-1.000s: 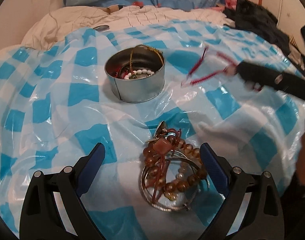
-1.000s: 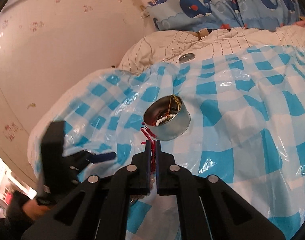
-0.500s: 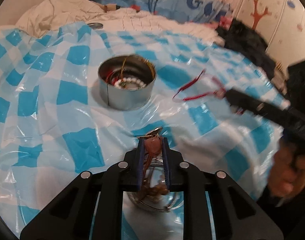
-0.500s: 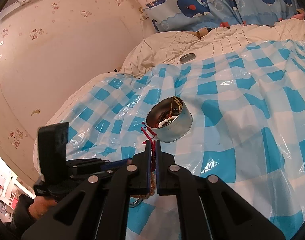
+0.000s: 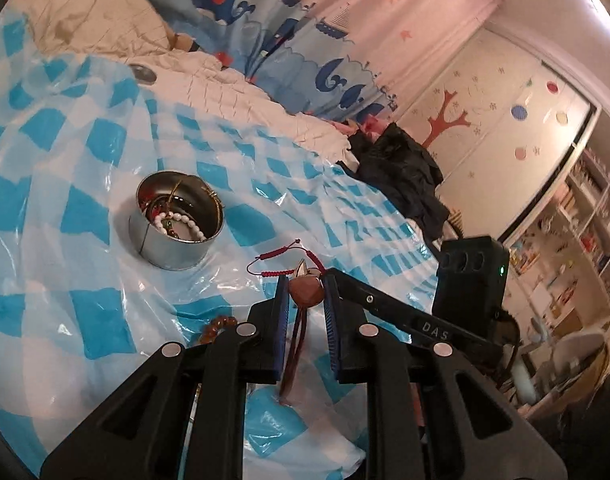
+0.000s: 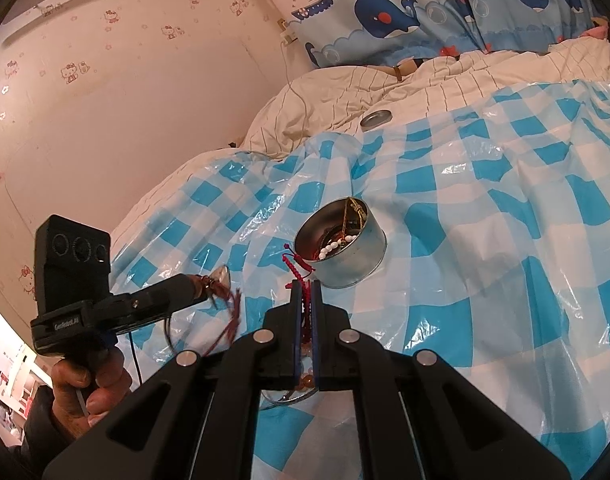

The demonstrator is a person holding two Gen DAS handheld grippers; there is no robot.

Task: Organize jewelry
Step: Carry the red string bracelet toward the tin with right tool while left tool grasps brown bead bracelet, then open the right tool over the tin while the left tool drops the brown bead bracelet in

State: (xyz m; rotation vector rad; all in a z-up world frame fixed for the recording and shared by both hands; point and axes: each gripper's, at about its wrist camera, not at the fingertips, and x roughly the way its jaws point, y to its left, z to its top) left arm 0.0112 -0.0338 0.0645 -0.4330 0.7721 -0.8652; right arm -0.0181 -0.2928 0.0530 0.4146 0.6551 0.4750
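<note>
Nearest the left wrist camera, the left gripper [image 5: 305, 294] has its blue pads squeezed onto a reddish-brown stone pendant [image 5: 304, 294], whose dark cords [image 5: 295, 344] hang down between the fingers; it is lifted off the blue-and-white checked plastic sheet [image 5: 77, 216]. Just left of that gripper a few amber beads [image 5: 219, 325] peek out, low on the sheet. Seen from the right wrist camera, the right gripper [image 6: 305, 294] is pinched almost fully closed on a red braided cord bracelet [image 6: 296, 266], which sticks up past its tips; more beads [image 6: 305, 380] lie under its fingers. A hand [image 6: 87, 384] at the left grips the other tool's handle. Farther on, near the middle of the sheet, stands a round metal tin [image 6: 345, 248] holding a white bead bracelet [image 5: 181, 226] and other pieces. Beyond it a small round lid [image 6: 375, 118] lies on the cream quilt [image 6: 425, 80], with a whale-print curtain [image 6: 445, 8] at the far end.
</note>
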